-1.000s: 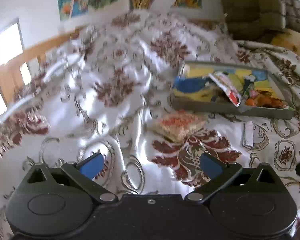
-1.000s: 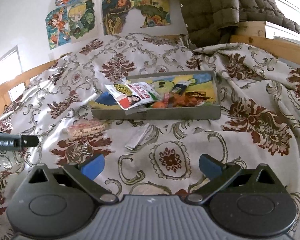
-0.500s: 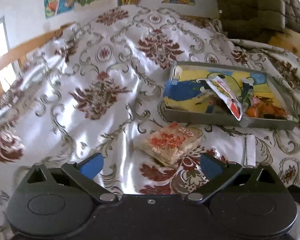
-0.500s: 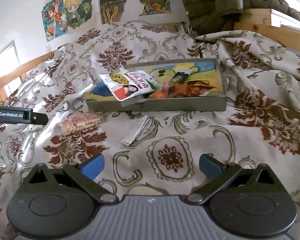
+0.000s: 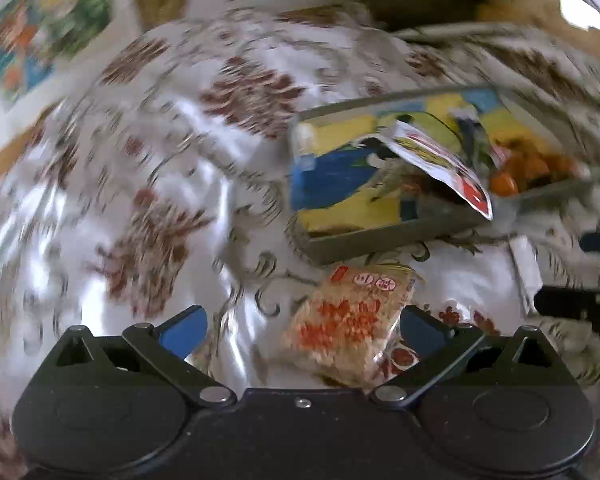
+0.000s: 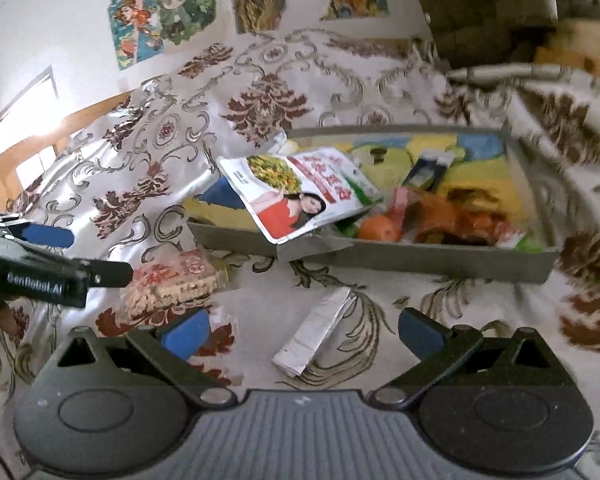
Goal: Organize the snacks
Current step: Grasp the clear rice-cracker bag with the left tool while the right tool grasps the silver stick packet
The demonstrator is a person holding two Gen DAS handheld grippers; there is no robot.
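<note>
Jaws wide, empty; clear cracker packet (image 5: 350,322) (red print, seemingly crumpled) between them.

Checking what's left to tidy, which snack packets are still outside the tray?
Two: the clear rice-cracker packet beside the left gripper, and the silver stick packet before the tray. The rest lie inside.

We read "GenRobot.AI" in white on the black left gripper (image 6: 56,256), at left in the right wrist view. Red characters on the pouch (image 6: 300,196) and on the cracker pack (image 5: 350,320) are too small or blurred for us to read. We find no other legible text.
</note>
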